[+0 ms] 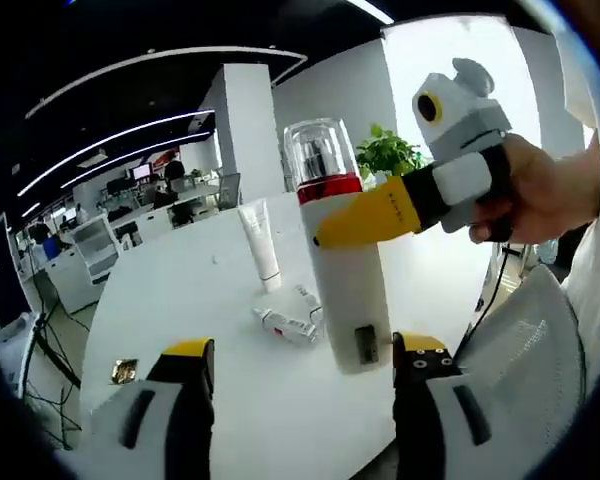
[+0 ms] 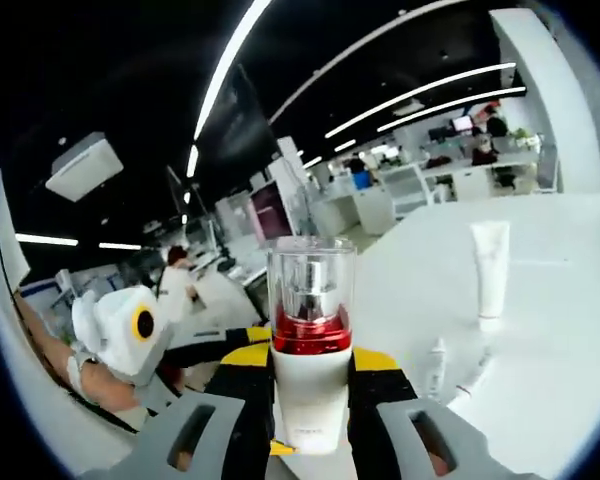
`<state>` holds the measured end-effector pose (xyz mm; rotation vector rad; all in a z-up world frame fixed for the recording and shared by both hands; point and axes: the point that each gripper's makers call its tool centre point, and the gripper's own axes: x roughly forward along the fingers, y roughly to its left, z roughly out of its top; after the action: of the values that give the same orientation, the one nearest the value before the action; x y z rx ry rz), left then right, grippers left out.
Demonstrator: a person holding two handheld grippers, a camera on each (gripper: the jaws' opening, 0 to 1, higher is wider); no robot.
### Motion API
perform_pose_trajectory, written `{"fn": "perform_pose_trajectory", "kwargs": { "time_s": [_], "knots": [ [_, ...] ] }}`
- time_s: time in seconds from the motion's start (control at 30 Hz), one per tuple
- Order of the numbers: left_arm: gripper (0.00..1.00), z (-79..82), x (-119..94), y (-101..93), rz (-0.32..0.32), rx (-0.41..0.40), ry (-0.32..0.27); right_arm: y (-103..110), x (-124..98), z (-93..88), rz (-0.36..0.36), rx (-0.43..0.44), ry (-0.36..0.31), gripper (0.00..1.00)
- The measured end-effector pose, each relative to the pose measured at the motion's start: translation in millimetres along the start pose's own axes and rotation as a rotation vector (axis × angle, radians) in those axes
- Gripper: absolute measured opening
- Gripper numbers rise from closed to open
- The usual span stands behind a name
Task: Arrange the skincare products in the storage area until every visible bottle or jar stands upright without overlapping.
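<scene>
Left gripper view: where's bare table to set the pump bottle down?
Bare table lies left of the standing white tube, and in front between the left gripper and the small lying tubes. It is crowded right around those tubes, beside the pump bottle held by the right gripper.

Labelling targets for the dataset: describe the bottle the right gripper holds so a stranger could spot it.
On the white table, nearest its edge, stands a tall white pump bottle clamped by the right gripper. It has a red band and a clear cap, unlike the plain white tube upright behind it and the small tubes lying flat alongside.
</scene>
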<state>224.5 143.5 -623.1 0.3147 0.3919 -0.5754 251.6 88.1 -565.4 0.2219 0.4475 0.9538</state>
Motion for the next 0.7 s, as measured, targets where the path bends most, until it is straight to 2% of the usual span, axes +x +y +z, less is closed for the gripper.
{"fn": "perform_pose_trajectory", "kwargs": {
  "time_s": [0.07,0.2,0.27,0.33,0.37,0.43,0.47,0.57,0.7],
  "knots": [
    [0.61,-19.8,-4,4.7,-0.005,0.066,0.072,-9,-5,3.0,-0.017,0.013,-0.010,0.21],
    [0.64,-46.5,-5,10.4,-0.017,0.136,0.145,-25,-15,9.8,-0.053,0.018,-0.036,0.21],
    [0.65,-66.0,-3,8.5,-0.032,0.130,0.203,-36,-20,13.7,-0.079,0.016,-0.040,0.21],
    [0.69,-76.5,-1,7.6,-0.034,0.149,0.223,-43,-22,15.5,-0.094,0.011,-0.040,0.21],
    [0.68,-86.4,-1,4.9,-0.040,0.133,0.253,-48,-24,16.9,-0.107,0.006,-0.040,0.21],
    [0.64,-94.8,0,3.5,-0.036,0.131,0.276,-57,-27,19.8,-0.128,-0.001,-0.044,0.21],
    [0.61,-100.1,0,2.4,-0.040,0.147,0.308,-59,-27,21.0,-0.131,-0.005,-0.042,0.21],
    [0.53,-99.2,4,-2.6,-0.056,0.151,0.293,-69,-28,25.6,-0.154,-0.016,-0.044,0.21],
    [0.49,-113.2,2,-8.5,-0.076,0.143,0.358,-77,-30,32.0,-0.179,-0.024,-0.044,0.21]
  ]
}}
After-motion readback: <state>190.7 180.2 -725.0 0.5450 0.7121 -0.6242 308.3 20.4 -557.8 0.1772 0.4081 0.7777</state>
